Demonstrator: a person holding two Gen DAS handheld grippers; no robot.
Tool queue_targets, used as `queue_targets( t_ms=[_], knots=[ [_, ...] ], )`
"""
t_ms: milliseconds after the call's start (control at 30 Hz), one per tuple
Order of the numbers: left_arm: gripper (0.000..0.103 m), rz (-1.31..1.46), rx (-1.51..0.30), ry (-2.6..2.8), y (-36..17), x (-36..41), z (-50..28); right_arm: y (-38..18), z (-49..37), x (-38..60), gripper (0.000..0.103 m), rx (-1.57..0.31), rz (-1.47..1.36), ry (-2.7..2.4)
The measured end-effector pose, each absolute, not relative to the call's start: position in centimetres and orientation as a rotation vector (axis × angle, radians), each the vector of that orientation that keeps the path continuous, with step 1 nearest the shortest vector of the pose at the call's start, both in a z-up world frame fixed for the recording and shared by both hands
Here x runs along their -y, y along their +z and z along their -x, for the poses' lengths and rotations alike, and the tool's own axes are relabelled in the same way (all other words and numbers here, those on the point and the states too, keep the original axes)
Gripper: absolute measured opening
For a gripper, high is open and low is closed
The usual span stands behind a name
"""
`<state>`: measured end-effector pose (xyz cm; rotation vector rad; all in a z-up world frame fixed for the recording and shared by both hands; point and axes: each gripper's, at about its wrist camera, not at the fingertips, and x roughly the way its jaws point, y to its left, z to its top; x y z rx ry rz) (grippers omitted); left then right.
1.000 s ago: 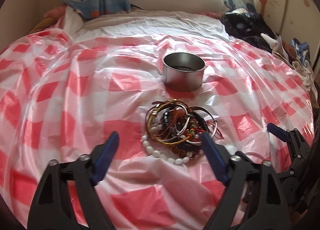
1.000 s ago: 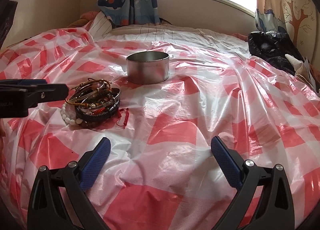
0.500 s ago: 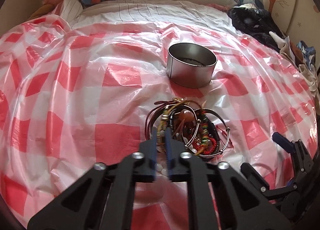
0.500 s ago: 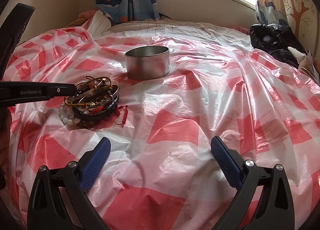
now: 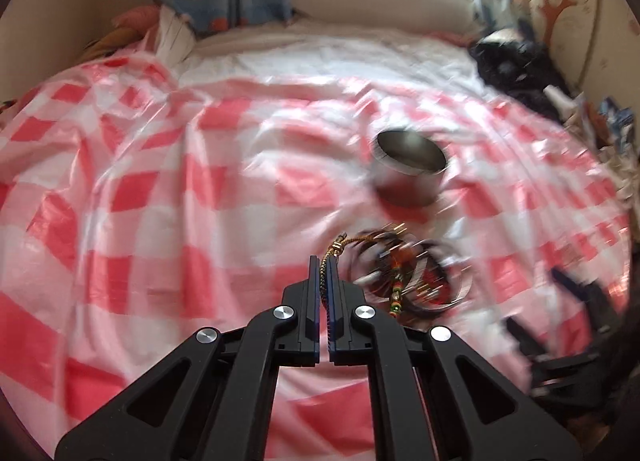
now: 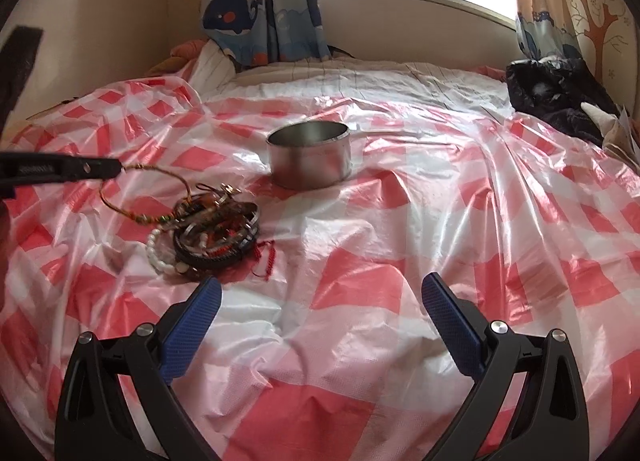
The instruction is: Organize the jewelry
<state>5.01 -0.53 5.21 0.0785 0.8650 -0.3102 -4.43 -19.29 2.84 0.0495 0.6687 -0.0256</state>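
A pile of bracelets (image 6: 214,231) lies on the red-and-white checked plastic sheet (image 6: 400,245), left of a round metal tin (image 6: 309,159). My left gripper (image 5: 323,275) is shut on a gold braided cord bracelet (image 6: 152,197) and lifts it up and left; its far end still hangs in the pile. In the left wrist view the pile (image 5: 408,275) is blurred, with the tin (image 5: 410,167) beyond it. The left gripper shows in the right wrist view (image 6: 114,169). My right gripper (image 6: 320,309) is open and empty, low over the sheet right of the pile.
The sheet covers a bed. A black bag (image 6: 560,101) and clothes lie at the right edge by the wall. Whale-print curtains (image 6: 260,17) and a pillow (image 6: 208,61) are at the back under the window.
My left gripper closed on the gold cord bracelet in the pile, then rose and pulled it out to the left. The right gripper has stayed open and nearly still.
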Motion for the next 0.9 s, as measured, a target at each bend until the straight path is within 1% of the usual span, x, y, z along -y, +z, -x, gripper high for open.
queue_targets(
  t_ms=[100,200,233,267,333,367,400,433,467,500,567,600,633,667,700,867,900],
  knots=[
    [0.002,-0.105,-0.947,-0.240,2.6,-0.5,-5.9,4.0,3.5,18.8,0.096,-0.657,-0.064,0.060],
    [0.003,-0.098,-0.968,-0.235,2.0,-0.7,-6.1,4.1,1.5,18.9,0.094,-0.690,-0.103,0.111],
    [0.003,-0.092,-0.960,-0.232,2.1,-0.7,-6.1,4.0,0.6,19.0,0.085,-0.711,-0.120,0.121],
    [0.003,-0.082,-0.949,-0.232,2.2,-0.8,-6.2,3.8,-0.2,19.0,0.078,-0.730,-0.131,0.133],
    [0.004,-0.081,-0.950,-0.228,2.0,-0.9,-6.2,3.3,-1.7,19.0,0.058,-0.773,-0.141,0.151],
    [0.004,-0.091,-0.952,-0.219,1.9,-0.8,-6.4,3.0,-2.5,18.9,0.054,-0.796,-0.141,0.155],
    [0.007,-0.100,-0.956,-0.215,1.7,-0.7,-6.5,2.6,-3.0,18.7,0.045,-0.818,-0.136,0.156],
    [0.010,-0.111,-0.960,-0.211,1.5,-0.5,-6.7,2.2,-3.6,18.6,0.033,-0.841,-0.136,0.168],
    [0.018,-0.125,-0.965,-0.207,1.3,-0.2,-6.8,1.8,-4.0,18.5,0.024,-0.860,-0.148,0.197],
    [0.024,-0.133,-0.973,-0.210,1.0,-0.1,-6.9,1.5,-4.2,18.5,0.009,-0.878,-0.154,0.208],
    [0.024,-0.146,-0.989,-0.225,0.6,0.4,-7.0,1.4,-4.0,18.8,0.007,-0.877,-0.168,0.216],
    [0.022,-0.153,-0.992,-0.232,0.5,0.5,-6.9,1.5,-3.6,19.0,0.000,-0.871,-0.174,0.216],
    [0.018,-0.154,-0.991,-0.242,0.5,0.6,-6.8,1.9,-3.1,19.5,0.000,-0.858,-0.181,0.210],
    [0.010,-0.146,-0.993,-0.253,0.6,0.6,-6.7,2.3,-2.5,20.0,0.000,-0.841,-0.188,0.200],
    [0.005,-0.144,-0.990,-0.258,0.7,0.6,-6.6,2.8,-1.7,20.6,0.000,-0.823,-0.192,0.184],
    [0.005,-0.138,-0.979,-0.256,0.8,0.6,-6.1,4.0,-0.3,22.7,0.002,-0.786,-0.276,0.189],
    [0.005,-0.132,-0.982,-0.256,0.8,0.6,-6.1,4.0,-0.8,22.7,0.026,-0.803,-0.298,0.212]
  ],
)
